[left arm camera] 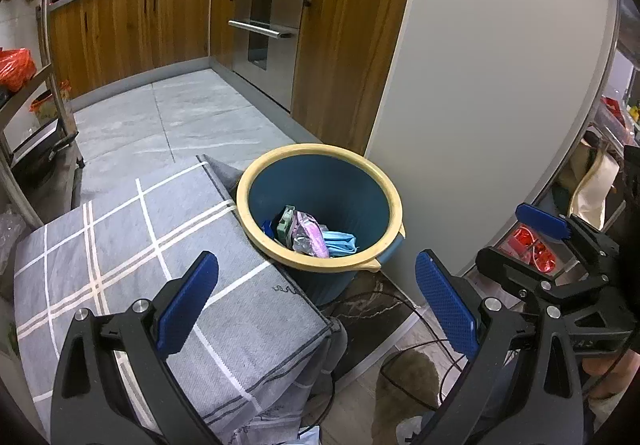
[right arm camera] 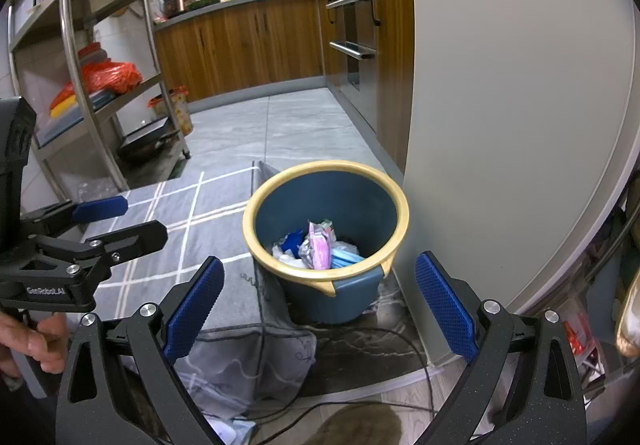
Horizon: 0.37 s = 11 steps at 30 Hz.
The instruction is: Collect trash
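The blue bin (left arm camera: 320,205) with its yellow rim stands on the floor in the middle of both frames, tight between the edge of the grey checked cloth (left arm camera: 120,245) and the pale cabinet side (left arm camera: 500,85). I think it is put there so that trash can drop straight down from the covered surface. Inside, at the bottom, lie a pink wrapper (left arm camera: 312,235) and a light blue mask (left arm camera: 340,243), with some other pieces under them.

The left gripper (left arm camera: 316,301) is held wide open with nothing between its blue pads, and the right gripper (right arm camera: 318,303) is equally wide open and empty. Both point down at the bin. The cloth carries no trash that I can see, so the collecting looks near its end.

The left wrist view shows a green packet (left arm camera: 286,225) in the bin, and the right gripper at its right edge. The right wrist view shows instead white paper (right arm camera: 282,251) in the bin, the steel shelf (right arm camera: 100,85) at upper left, and a hand (right arm camera: 36,345) on the left gripper's handle.
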Tool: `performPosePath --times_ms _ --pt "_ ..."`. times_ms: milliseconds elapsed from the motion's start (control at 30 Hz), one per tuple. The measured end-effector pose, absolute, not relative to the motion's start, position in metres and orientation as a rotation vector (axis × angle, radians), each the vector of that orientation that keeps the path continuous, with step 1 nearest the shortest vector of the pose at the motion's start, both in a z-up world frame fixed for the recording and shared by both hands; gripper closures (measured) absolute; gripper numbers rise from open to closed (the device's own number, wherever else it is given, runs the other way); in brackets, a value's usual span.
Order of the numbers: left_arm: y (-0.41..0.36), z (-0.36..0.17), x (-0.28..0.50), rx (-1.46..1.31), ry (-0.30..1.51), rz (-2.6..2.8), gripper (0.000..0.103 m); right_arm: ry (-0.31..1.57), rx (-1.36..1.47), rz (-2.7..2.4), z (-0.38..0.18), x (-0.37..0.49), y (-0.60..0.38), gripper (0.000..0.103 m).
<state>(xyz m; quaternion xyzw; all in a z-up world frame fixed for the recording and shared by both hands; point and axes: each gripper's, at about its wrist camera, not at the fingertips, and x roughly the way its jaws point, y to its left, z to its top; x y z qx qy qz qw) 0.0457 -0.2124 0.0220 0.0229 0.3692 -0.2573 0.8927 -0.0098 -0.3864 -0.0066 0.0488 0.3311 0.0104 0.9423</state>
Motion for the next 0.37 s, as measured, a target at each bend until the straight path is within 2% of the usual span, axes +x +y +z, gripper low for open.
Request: performPosePath --times_ms 367 --pt "-0.2109 0.0189 0.0502 0.045 0.794 -0.52 0.006 0.676 0.099 0.022 -0.007 -0.0092 -0.3876 0.007"
